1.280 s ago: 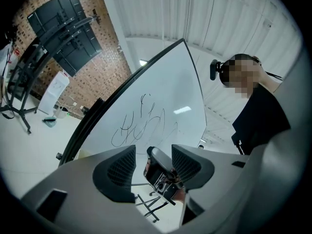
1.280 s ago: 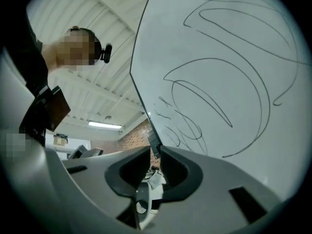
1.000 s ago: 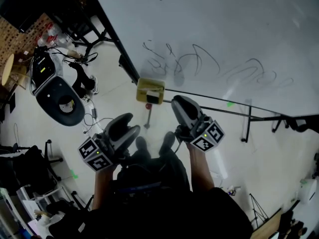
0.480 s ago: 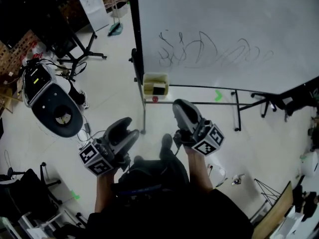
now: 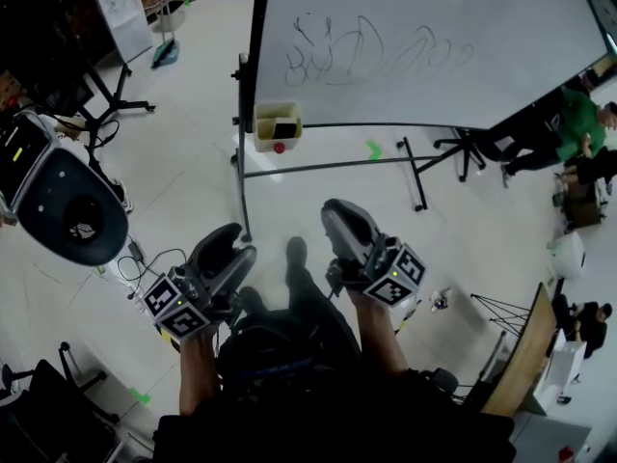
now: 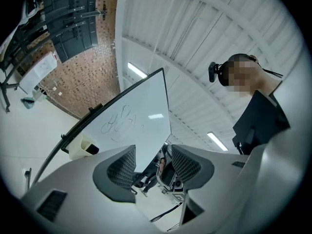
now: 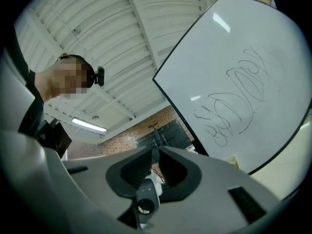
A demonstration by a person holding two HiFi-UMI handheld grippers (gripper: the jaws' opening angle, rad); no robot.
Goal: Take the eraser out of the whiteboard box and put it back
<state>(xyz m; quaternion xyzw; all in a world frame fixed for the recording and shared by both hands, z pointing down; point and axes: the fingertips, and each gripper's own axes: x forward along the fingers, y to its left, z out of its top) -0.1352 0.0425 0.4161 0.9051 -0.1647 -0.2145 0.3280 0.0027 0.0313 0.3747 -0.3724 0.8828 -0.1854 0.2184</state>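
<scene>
The whiteboard (image 5: 434, 37) with dark scribbles stands far ahead. The pale yellow whiteboard box (image 5: 276, 125) hangs at its lower left corner, and the dark eraser (image 5: 284, 128) lies inside it. Both grippers are held low near my body, well short of the board. My left gripper (image 5: 236, 249) is open with nothing between its jaws (image 6: 152, 162); its view shows the box (image 6: 83, 147) small and distant. My right gripper (image 5: 337, 222) has its jaws nearly together (image 7: 155, 167) on a grey-and-white cylinder that looks like a marker (image 7: 146, 199).
A black round-based machine (image 5: 69, 218) and floor cables (image 5: 145, 258) lie to the left. The board's stand legs (image 5: 416, 177) spread over the floor. A person in green (image 5: 569, 123) sits at the right. A small board (image 5: 123, 13) stands at the far left.
The whiteboard and its box have shrunk and slid toward the top of the head view as I backed away. Both grippers came back with me. The right gripper's hold looks the same.
</scene>
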